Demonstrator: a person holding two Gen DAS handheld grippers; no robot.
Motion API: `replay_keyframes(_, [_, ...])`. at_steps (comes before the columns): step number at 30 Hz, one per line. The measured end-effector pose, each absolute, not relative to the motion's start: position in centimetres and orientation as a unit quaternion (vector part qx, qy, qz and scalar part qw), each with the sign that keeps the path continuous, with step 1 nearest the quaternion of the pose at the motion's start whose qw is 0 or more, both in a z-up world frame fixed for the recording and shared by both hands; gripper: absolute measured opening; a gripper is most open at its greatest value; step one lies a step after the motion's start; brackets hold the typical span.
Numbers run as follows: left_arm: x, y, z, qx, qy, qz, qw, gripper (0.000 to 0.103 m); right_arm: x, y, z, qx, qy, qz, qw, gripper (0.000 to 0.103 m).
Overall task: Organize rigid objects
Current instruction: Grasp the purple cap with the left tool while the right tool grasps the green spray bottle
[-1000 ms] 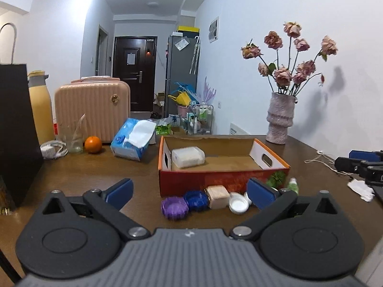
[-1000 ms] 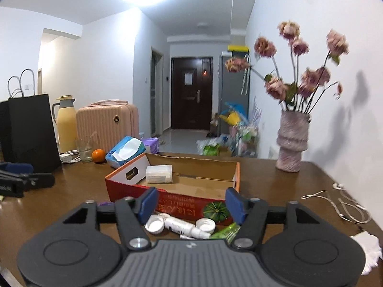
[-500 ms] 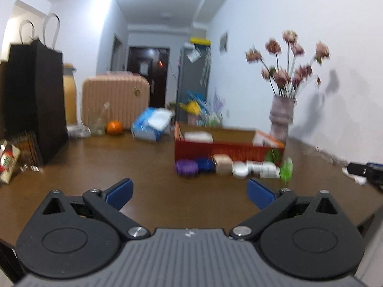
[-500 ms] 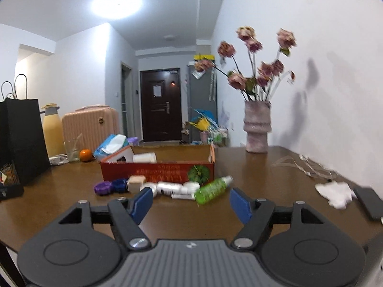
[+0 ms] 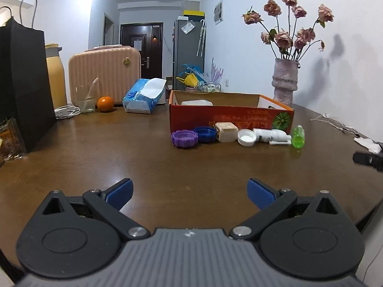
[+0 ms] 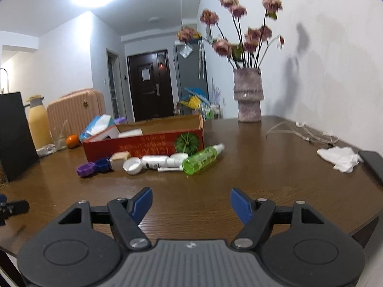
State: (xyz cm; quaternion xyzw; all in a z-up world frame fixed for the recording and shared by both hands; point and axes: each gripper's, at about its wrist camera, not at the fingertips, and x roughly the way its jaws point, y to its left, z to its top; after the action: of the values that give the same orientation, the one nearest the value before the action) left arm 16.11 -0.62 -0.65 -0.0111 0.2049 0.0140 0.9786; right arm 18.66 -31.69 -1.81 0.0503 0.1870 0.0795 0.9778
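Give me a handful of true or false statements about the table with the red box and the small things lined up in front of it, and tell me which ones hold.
1. The green bottle lies on its side. True.
2. The purple lid is inside the red box. False: it sits on the table in front of the box.
3. The right gripper holds the white cap. False: its jaws are open with nothing between them.
4. A white block is in the box. True.
5. The orange is beside a glass. True.

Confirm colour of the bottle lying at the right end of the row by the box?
Translucent green bottle, white cap; clearest in the right wrist view.
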Motion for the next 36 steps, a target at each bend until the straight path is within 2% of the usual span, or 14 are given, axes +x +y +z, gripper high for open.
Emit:
replay_keyframes(4, [21.0,-0.8,-0.2,0.006,0.225,0.018,0.974,0.103,21.5,-32.0,-2.2,0.071,0.193,0.088,0.975,0.071])
replay_keyframes(7, [24.6,-0.9,0.5,0.018,0.21,0.0,0.977,0.103,24.8,-32.8,-2.1,0.098,0.208,0.103,0.968,0.071])
replay_keyframes(14, [34.2,1.3,0.3,0.028,0.264,-0.024,0.964,0.102,36.5,-33.6,-1.2,0.132,0.257,0.12,0.95,0.06])
replay_keyframes(19, [37.3,2.5,-1.2,0.024,0.289,-0.033,0.956,0.085,42.0,-32.4,-1.8,0.106,0.278,0.102,0.949,0.057])
replay_keyframes(22, [38.2,3.0,-1.7,0.014,0.302,-0.044,0.952,0.077,43.1,-32.4,-2.9,0.113,0.295,0.096,0.944,0.043])
replay_keyframes(25, [38.8,3.1,-2.4,0.008,0.311,-0.061,0.948,0.073,43.2,-32.8,-3.4,0.13,0.304,0.104,0.938,0.036])
replay_keyframes(27, [39.1,2.8,-2.7,0.011,0.321,-0.072,0.944,0.061,43.0,-32.9,-3.1,0.122,0.303,0.101,0.94,0.03])
replay_keyframes(29, [39.2,2.5,-2.7,0.016,0.32,-0.075,0.944,0.06,42.8,-33.0,-2.9,0.11,0.303,0.096,0.942,0.028])
replay_keyframes(30, [39.2,2.5,-2.7,0.018,0.32,-0.078,0.944,0.055,42.7,-33.1,-2.8,0.107,0.305,0.096,0.942,0.028])
replay_keyframes(36, [38.4,2.3,-2.6,0.019,0.315,-0.078,0.946,0.055,43.1,-32.3,-2.4,0.052,0.321,0.098,0.941,0.03])
